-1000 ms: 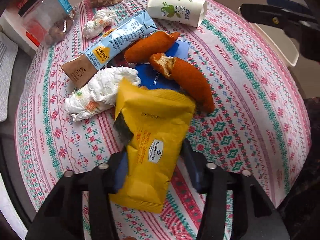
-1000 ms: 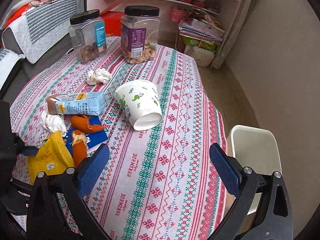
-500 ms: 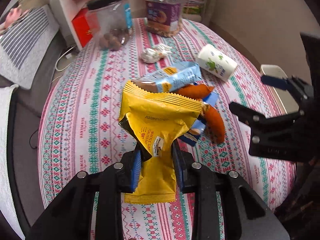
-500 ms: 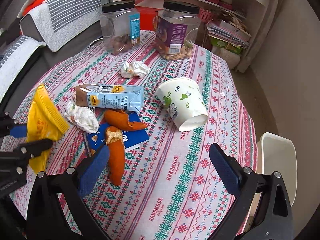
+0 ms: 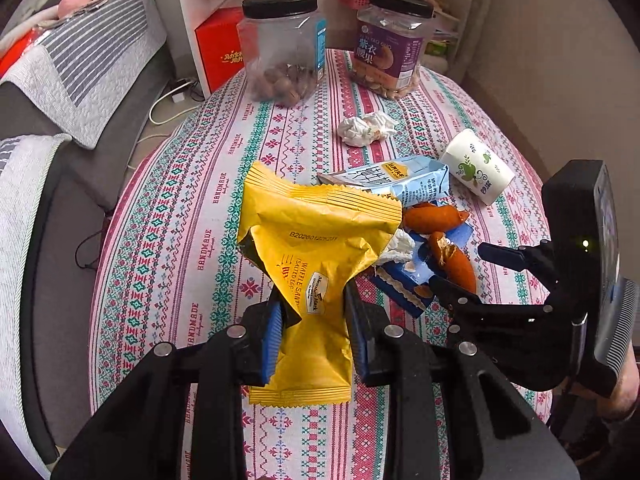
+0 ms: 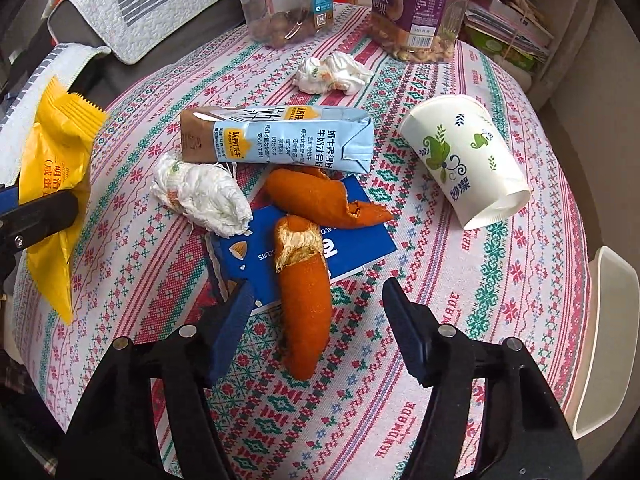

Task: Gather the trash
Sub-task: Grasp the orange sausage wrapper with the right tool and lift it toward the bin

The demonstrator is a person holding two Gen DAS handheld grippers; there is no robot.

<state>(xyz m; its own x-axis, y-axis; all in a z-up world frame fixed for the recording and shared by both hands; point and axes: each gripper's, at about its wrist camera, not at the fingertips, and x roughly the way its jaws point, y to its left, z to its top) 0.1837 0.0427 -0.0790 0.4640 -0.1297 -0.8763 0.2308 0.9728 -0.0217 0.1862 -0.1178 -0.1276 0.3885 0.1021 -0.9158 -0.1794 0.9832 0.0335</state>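
My left gripper (image 5: pixel 314 316) is shut on a yellow snack wrapper (image 5: pixel 310 256), held up above the round table. The same wrapper (image 6: pixel 52 184) shows at the left of the right wrist view. My right gripper (image 6: pixel 318 316) hangs low over an orange peel (image 6: pixel 306 308), its jaws closing with the peel between them, pads apart from it. A second peel (image 6: pixel 320 196) lies on a blue biscuit wrapper (image 6: pixel 356 248). Around them lie a crumpled tissue (image 6: pixel 200 196), a light blue milk carton (image 6: pixel 280 136) and a tipped paper cup (image 6: pixel 464 160). Another tissue ball (image 6: pixel 330 72) sits further back.
Two clear jars with black lids (image 5: pixel 282 52) (image 5: pixel 394 44) stand at the table's far edge. A white bin (image 6: pixel 604 336) is beside the table at the right. A sofa with striped covers (image 5: pixel 80 64) lies left, shelves behind. The patterned tablecloth (image 6: pixel 520 280) covers the table.
My left gripper shut on the yellow wrapper and lifted it off the table. My right gripper came down to the left over the orange peel and its jaws narrowed.
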